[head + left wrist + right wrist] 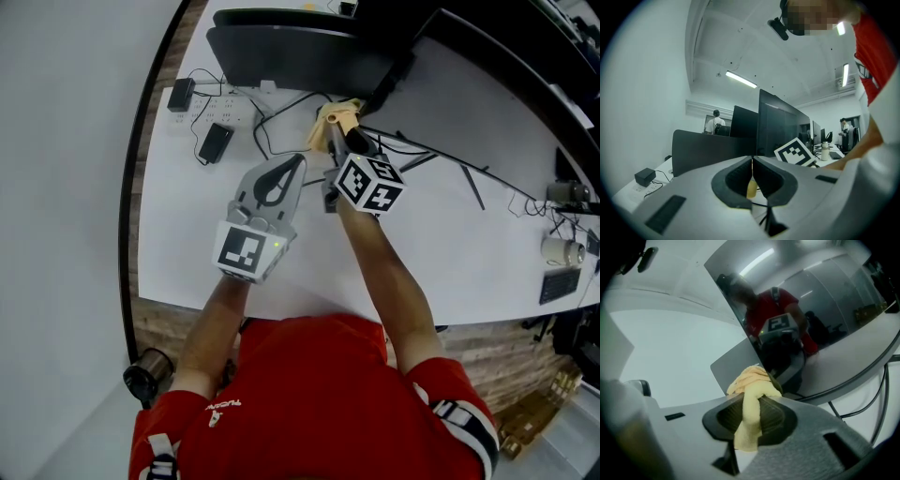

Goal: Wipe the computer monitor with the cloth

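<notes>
Pinching the cloth [751, 380] near its middle, your right gripper [753, 401] has its jaws closed on a twisted fold. A soft bunch stands out in front of the tips and a loose tail hangs behind them. I judge this cloth to be light, soft and limp. It will fold and drag under pressure, so the bunch in front is the part to press on the glass. The hold near the middle looks firm enough to me.

The monitor [820, 301] is stiff, but its glossy screen is probably delicate and it may rock on its stand. A gentle push seems wiser.

From the head view, the monitor [300, 52] stands at the far edge of the tabletop [450, 244], toward the far left corner. The cloth [337, 114] is just beside the lower right part of the monitor, on your side of it. I cannot tell if it touches the screen.

Your left gripper [300, 161] is near the right one, a little closer to you and to its left. Its jaws are pressed together with nothing caught between the tips.
</notes>
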{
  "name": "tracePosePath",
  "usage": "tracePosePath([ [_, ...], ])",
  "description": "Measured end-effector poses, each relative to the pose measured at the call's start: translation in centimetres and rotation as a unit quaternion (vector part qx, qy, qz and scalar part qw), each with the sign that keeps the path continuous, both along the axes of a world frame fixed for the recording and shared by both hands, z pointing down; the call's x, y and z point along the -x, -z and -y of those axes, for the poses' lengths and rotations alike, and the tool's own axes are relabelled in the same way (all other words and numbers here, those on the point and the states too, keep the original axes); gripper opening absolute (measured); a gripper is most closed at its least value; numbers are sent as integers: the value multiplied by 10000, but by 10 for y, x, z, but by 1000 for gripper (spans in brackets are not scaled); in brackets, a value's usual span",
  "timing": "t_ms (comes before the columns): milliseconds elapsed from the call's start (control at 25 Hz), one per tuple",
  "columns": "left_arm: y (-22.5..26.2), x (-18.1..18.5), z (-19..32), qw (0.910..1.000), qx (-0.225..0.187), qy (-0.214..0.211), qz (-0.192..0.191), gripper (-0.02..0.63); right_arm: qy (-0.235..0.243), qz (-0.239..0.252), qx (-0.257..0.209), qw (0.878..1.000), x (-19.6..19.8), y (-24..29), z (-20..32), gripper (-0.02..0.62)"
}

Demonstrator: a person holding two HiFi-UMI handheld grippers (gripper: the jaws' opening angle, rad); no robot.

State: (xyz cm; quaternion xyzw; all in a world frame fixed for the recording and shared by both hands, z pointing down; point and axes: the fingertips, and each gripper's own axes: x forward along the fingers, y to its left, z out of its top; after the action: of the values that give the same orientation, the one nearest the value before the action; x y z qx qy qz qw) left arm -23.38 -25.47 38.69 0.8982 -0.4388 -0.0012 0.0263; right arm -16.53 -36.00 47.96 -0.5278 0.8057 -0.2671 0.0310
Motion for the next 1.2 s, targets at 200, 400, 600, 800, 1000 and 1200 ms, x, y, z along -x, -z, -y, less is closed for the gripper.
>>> tracePosePath([
  [200,15,-5,-4,9997,-149,-60,-167,9,25,-59,-158,9999,0,22,0,71],
  [400,19,-11,-12,9995,-200,-101,-208,9,58,-25,-327,9994,-2,49,-4,71],
  [600,17,-14,-23,9996,-234,-100,-144,9,152,-71,-509,9986,-4,75,-9,71],
  [800,26,-21,-32,9995,-220,-149,-197,9,270,-203,-693,9970,-5,103,-13,71],
  [1000,34,-28,-41,9992,-275,-187,-212,9,370,-258,-803,9958,-4,128,-16,71],
  [1200,46,-33,-44,9986,-417,-212,-247,9,408,-219,-923,9947,-5,154,-16,71],
])
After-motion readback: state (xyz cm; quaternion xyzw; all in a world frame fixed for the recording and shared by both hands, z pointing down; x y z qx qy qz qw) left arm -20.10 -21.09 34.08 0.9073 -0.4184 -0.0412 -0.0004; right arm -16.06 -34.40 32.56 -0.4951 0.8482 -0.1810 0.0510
